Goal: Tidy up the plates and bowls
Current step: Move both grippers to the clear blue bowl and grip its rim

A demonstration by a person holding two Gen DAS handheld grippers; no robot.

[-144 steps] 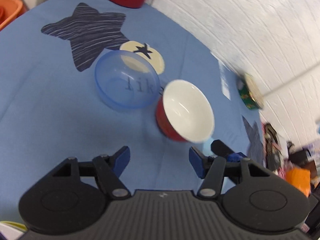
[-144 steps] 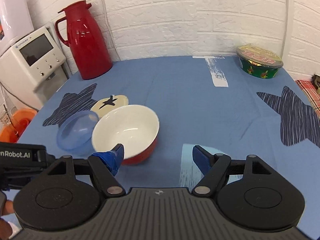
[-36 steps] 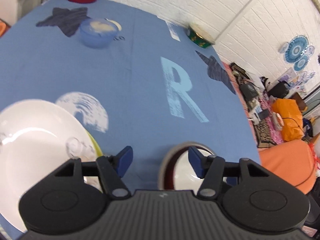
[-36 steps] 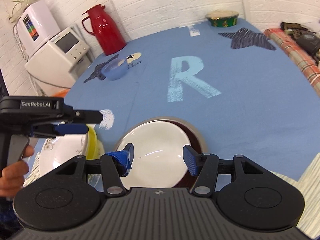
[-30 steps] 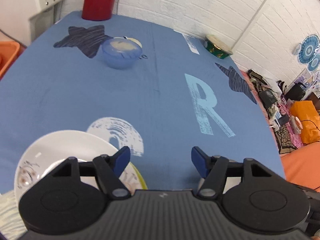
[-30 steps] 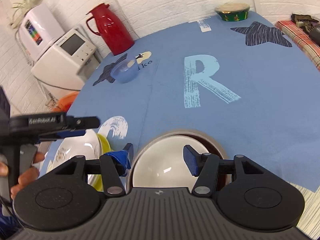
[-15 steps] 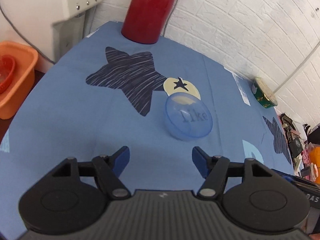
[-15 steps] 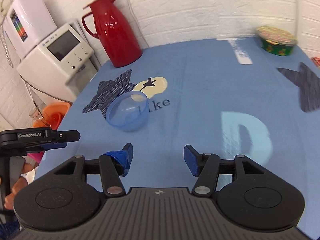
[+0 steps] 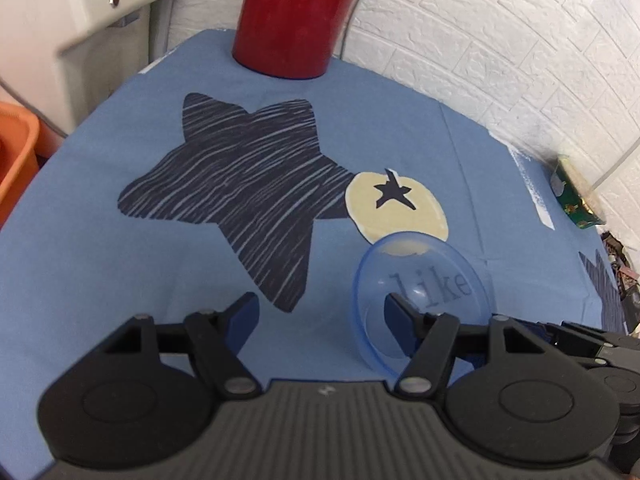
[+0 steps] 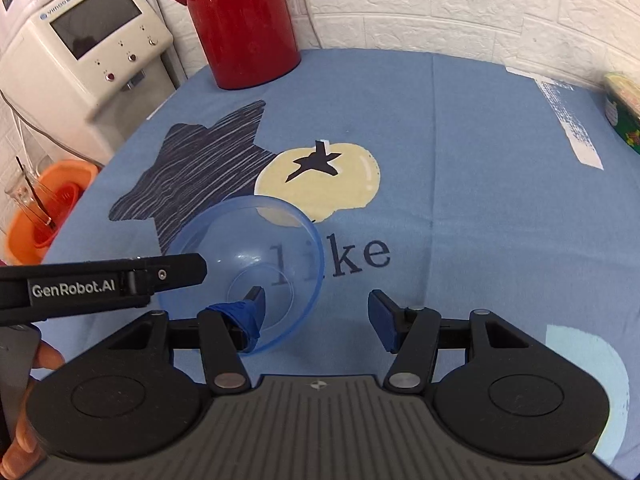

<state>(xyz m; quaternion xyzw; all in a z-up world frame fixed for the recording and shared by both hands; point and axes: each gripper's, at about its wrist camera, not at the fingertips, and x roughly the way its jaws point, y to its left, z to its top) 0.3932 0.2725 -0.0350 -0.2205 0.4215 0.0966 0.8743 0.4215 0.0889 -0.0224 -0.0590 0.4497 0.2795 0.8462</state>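
Observation:
A clear blue plastic bowl [image 9: 424, 280] [image 10: 248, 248] sits on the blue tablecloth over the printed word "like". My left gripper [image 9: 322, 314] is open, and its right fingertip [image 9: 394, 310] reaches over the bowl's near rim. My right gripper [image 10: 316, 310] is open too, with its taped left fingertip [image 10: 246, 312] inside the bowl's near edge. The left gripper's body [image 10: 100, 284] crosses the right wrist view from the left, held by a hand [image 10: 24, 400]. Nothing is gripped.
A red thermos [image 9: 296, 12] [image 10: 240, 20] stands at the table's back by the brick wall. A white appliance [image 10: 80, 52] and an orange bucket [image 10: 44, 208] are off the left edge. A green instant-noodle cup [image 9: 576, 196] [image 10: 622, 108] sits at the back right.
Both grippers have moved forward to the blue bowl, which now lies at their fingertips. The red-and-white bowl and the plates seen earlier are out of view.

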